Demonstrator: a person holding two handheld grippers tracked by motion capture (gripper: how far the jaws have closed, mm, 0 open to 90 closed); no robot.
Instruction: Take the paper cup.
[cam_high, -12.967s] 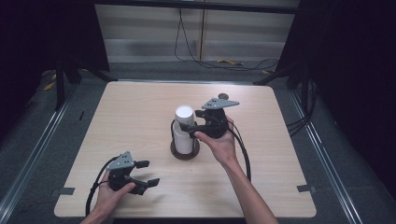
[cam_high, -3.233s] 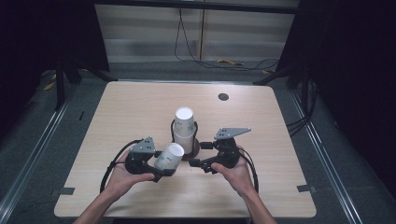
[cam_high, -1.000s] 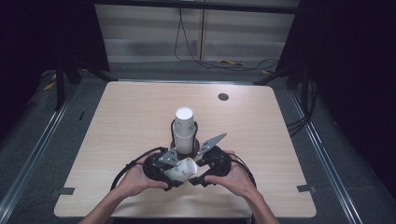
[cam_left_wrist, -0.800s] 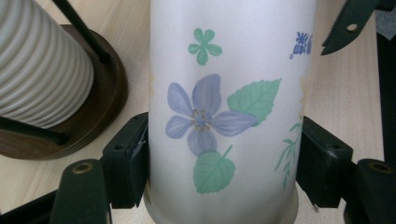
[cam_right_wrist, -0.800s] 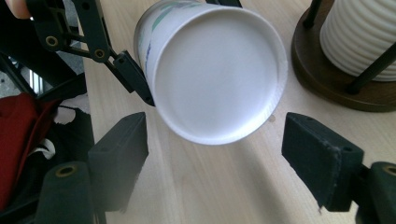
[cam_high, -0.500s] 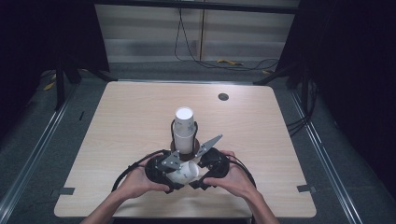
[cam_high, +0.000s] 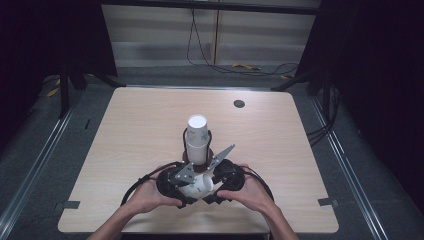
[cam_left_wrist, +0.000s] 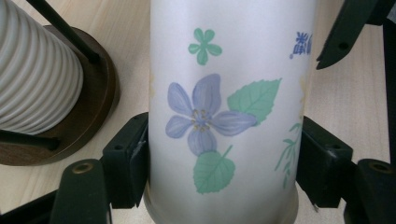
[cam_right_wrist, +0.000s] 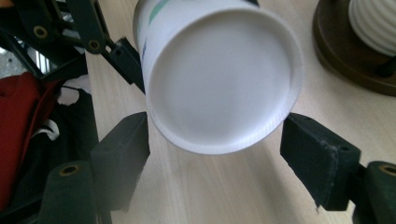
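Left gripper (cam_left_wrist: 219, 186) clamps the flowered paper cup (cam_left_wrist: 224, 112); right gripper (cam_right_wrist: 215, 163) jaws, just closing, flank its base untouched

Light wood table (cam_high: 130, 125), grey carpet floor (cam_high: 380, 150), dark surrounds.

The stack of cups (cam_high: 197, 137) on its dark base (cam_high: 186, 156) stands just beyond both grippers, blocking the way forward; the table (cam_high: 125, 130) lies open left, right and behind.
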